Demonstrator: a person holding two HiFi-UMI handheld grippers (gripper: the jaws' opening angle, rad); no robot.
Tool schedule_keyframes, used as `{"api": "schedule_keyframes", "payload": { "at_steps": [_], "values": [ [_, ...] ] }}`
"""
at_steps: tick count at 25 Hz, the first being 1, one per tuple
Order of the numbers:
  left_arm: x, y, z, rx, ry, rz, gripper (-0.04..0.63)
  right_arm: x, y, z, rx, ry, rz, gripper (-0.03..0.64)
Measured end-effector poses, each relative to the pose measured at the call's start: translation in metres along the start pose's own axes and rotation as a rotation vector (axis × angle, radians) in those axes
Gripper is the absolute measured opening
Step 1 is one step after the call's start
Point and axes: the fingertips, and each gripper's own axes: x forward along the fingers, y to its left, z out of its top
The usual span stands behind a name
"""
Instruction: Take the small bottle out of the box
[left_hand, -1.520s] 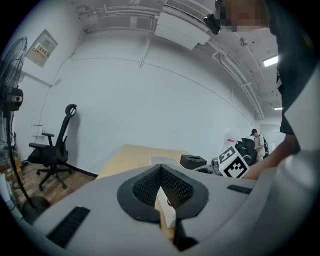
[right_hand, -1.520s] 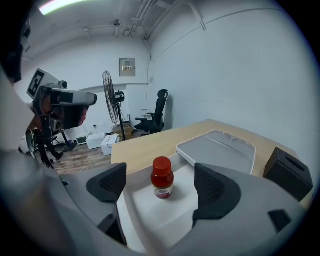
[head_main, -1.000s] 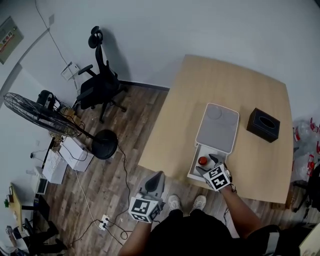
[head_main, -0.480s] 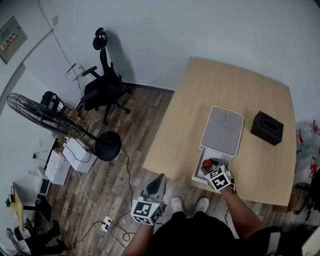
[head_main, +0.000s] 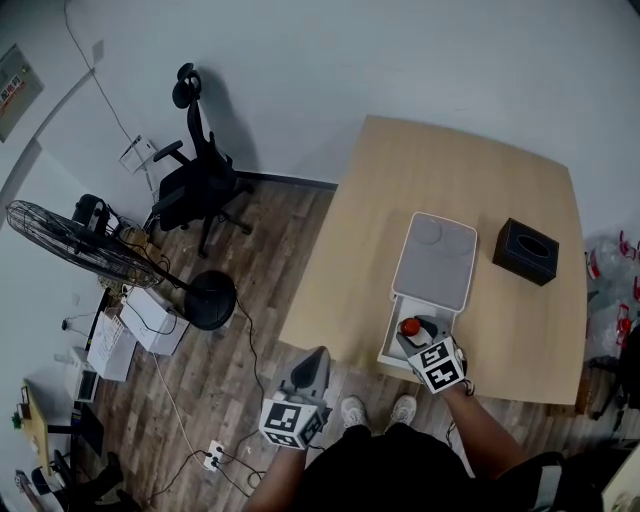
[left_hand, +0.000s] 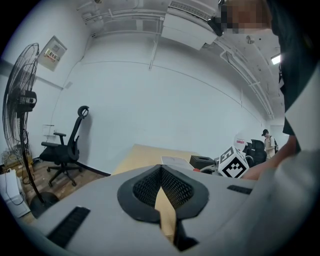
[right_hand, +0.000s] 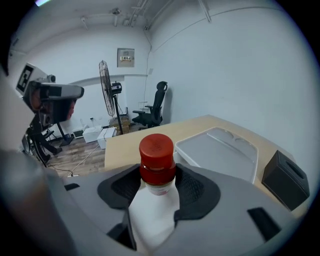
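A small white bottle with a red cap stands upright between the pads of my right gripper, which is shut on its neck and shoulder. In the head view the red cap shows at the open near end of the white box, just ahead of the right gripper. The grey lid covers the rest of the box. My left gripper hangs off the table's near edge above the wooden floor, shut and empty.
The box sits near the front edge of a light wooden table. A black tissue box lies to its right. On the floor to the left are an office chair, a standing fan and cables.
My right gripper has closed its jaws on the bottle at the open end of the box. The left gripper has hardly moved.
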Motion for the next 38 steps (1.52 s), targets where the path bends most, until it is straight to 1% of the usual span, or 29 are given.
{"api": "schedule_keyframes", "payload": {
  "at_steps": [7,13,21,27,31,35,38],
  "values": [
    [0.009,-0.008,0.005,0.01,-0.009,-0.035,0.012,-0.045,0.002,0.057,-0.026,-0.143,-0.029,0.229],
    [0.016,-0.016,0.013,0.016,-0.025,-0.065,0.012,-0.086,0.0,0.106,-0.034,-0.291,-0.066,0.229],
    [0.025,-0.029,0.035,0.035,-0.061,-0.112,0.012,-0.145,-0.001,0.16,-0.037,-0.486,-0.117,0.229],
    [0.04,-0.049,0.058,0.058,-0.106,-0.171,0.012,-0.195,-0.002,0.199,-0.07,-0.636,-0.166,0.229],
    [0.044,-0.056,0.066,0.065,-0.12,-0.203,0.012,-0.208,-0.003,0.206,-0.083,-0.647,-0.185,0.229],
    [0.046,-0.058,0.065,0.08,-0.114,-0.214,0.012,-0.219,-0.007,0.208,-0.078,-0.661,-0.203,0.229],
    [0.048,-0.06,0.066,0.077,-0.116,-0.22,0.012,-0.224,-0.012,0.207,-0.071,-0.664,-0.217,0.229]
  ]
}}
